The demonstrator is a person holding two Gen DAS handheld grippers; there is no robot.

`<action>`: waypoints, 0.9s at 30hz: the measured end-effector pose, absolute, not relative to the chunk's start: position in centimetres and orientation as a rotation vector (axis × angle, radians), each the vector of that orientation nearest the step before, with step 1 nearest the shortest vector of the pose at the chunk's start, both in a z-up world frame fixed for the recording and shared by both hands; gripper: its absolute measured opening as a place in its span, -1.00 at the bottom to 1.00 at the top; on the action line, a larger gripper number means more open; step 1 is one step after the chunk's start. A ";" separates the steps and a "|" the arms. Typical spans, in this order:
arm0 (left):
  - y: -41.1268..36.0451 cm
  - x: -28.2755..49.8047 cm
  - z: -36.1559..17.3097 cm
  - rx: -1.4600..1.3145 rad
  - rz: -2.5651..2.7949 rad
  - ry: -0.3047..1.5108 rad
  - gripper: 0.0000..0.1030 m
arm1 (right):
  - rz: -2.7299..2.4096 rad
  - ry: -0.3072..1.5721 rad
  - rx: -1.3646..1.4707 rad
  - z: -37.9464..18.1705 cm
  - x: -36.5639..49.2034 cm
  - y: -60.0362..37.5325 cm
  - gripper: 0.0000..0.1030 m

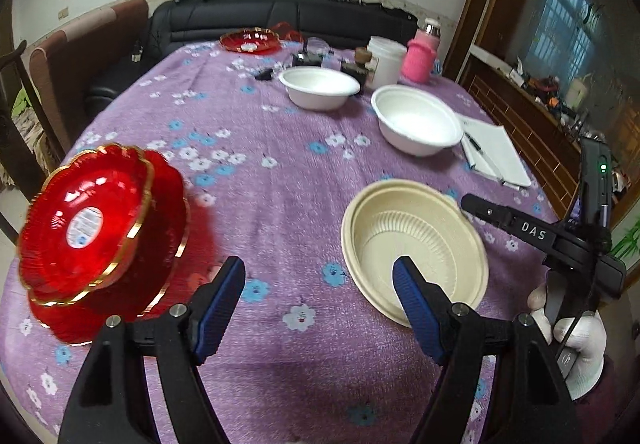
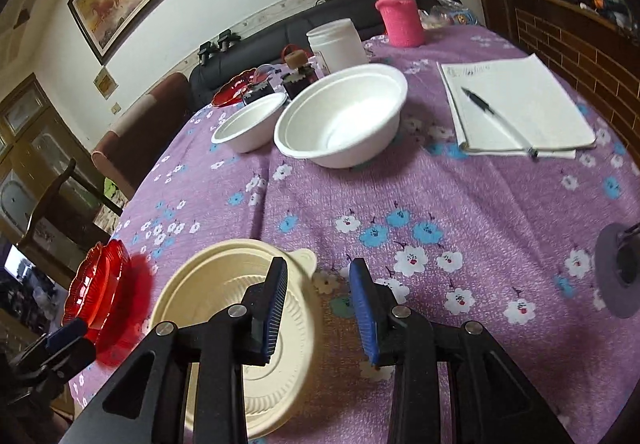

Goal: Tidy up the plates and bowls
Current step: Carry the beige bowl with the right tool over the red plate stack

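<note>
My left hand-held gripper (image 1: 320, 304) hangs released over the near part of the table (image 1: 280, 180), its blue pads wide apart with only purple flowered cloth between them, so it grasps nothing. I hold it low and centred because it sits between two jobs: to its left the red plates (image 1: 100, 232), two gold-rimmed ones stacked near the table's edge, the upper one tilted on the lower; to its right the cream bowl (image 1: 416, 248), flat on the cloth. My right hand-held gripper (image 2: 318, 308) is also released and empty, its left pad hovering over the cream bowl's (image 2: 240, 320) rim near the small tab and its right pad over bare cloth, as if straddling the rim to pinch it; I judge that this bowl is the next thing to lift. Farther out, the large white bowl (image 2: 344, 116) and the small white bowl (image 2: 250, 128) sit just beside each other, a natural place to nest like with like. Beyond them a lone red plate (image 1: 250, 41) waits at the far edge, probably bound for the near stack. The notebook and pen (image 2: 516, 112), pink bottle (image 2: 400, 20) and white jar (image 2: 338, 42) stand clear of my path.
</note>
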State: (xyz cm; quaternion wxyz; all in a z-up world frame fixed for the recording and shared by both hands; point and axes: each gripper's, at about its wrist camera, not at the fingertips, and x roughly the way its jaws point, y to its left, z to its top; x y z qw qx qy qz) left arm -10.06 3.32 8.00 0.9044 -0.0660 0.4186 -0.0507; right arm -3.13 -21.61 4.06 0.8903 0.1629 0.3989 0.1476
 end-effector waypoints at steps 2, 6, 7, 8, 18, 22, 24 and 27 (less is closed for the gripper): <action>2.9 -9.6 7.3 -0.136 -0.110 0.878 0.47 | 0.293 0.804 0.349 3.1 -2.8 -22.2 -0.32; 2.3 -8.8 6.7 -0.135 -0.116 0.866 0.47 | 0.259 0.801 0.366 1.8 -2.4 -23.0 -0.32; 2.3 -8.6 6.7 -0.139 -0.119 0.861 0.47 | 0.257 0.806 0.374 1.6 -2.3 -23.2 -0.32; 2.2 -8.3 6.6 -0.143 -0.119 0.856 0.47 | 0.250 0.799 0.378 1.7 -2.3 -23.4 -0.32; 1.7 -6.4 4.8 -0.173 -0.115 0.892 0.47 | 0.262 0.770 0.389 2.2 -2.9 -24.0 -0.32; 1.6 -5.8 3.8 -0.182 -0.113 0.920 0.47 | 0.306 0.789 0.421 2.0 -3.1 -24.1 -0.31; 1.4 -5.4 3.4 -0.183 -0.111 0.931 0.47 | 0.327 0.810 0.418 1.8 -3.1 -23.7 -0.31; 1.1 -4.6 2.7 -0.188 -0.112 0.955 0.47 | 0.345 0.829 0.399 1.6 -3.0 -23.0 -0.31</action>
